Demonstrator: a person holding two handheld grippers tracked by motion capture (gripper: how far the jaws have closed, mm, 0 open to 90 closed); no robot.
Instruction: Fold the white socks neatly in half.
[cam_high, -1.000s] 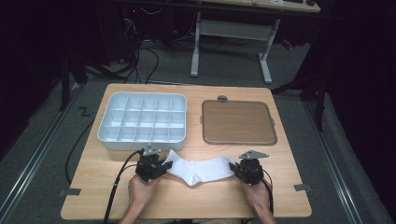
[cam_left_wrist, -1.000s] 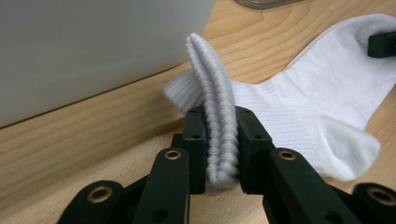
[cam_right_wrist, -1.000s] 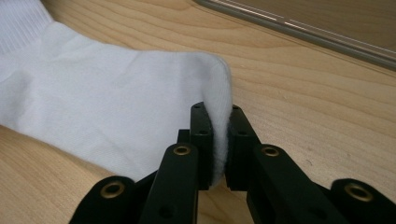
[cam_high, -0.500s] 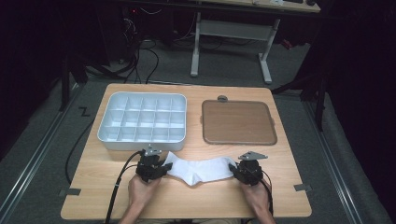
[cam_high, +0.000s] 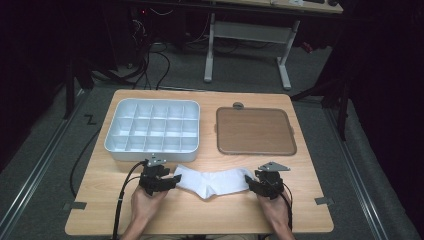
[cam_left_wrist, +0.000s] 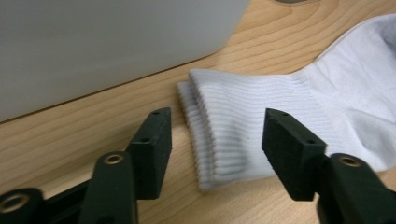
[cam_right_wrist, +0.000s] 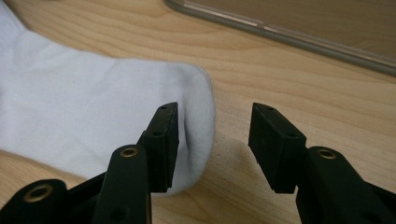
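A white sock (cam_high: 212, 181) lies flat near the table's front edge, between my two grippers. Its ribbed cuff (cam_left_wrist: 224, 135) points toward my left gripper (cam_left_wrist: 217, 144), which is open, its jaws standing either side of the cuff end. The rounded toe (cam_right_wrist: 187, 102) reaches my right gripper (cam_right_wrist: 212, 144), also open; one jaw rests over the toe's edge and the other is over bare wood. In the high view the left gripper (cam_high: 161, 181) and right gripper (cam_high: 262, 184) sit at the sock's two ends, each held by a hand.
A white compartment tray (cam_high: 153, 130) stands behind the left gripper; its wall (cam_left_wrist: 107, 42) is close above the cuff. A brown flat tray (cam_high: 255, 131) lies at the right back, its rim (cam_right_wrist: 280, 32) just beyond the toe. The wooden table (cam_high: 200, 215) has room in front.
The sock has been laid out a little flatter between the grippers. Both hands stay at its ends with hardly any movement.
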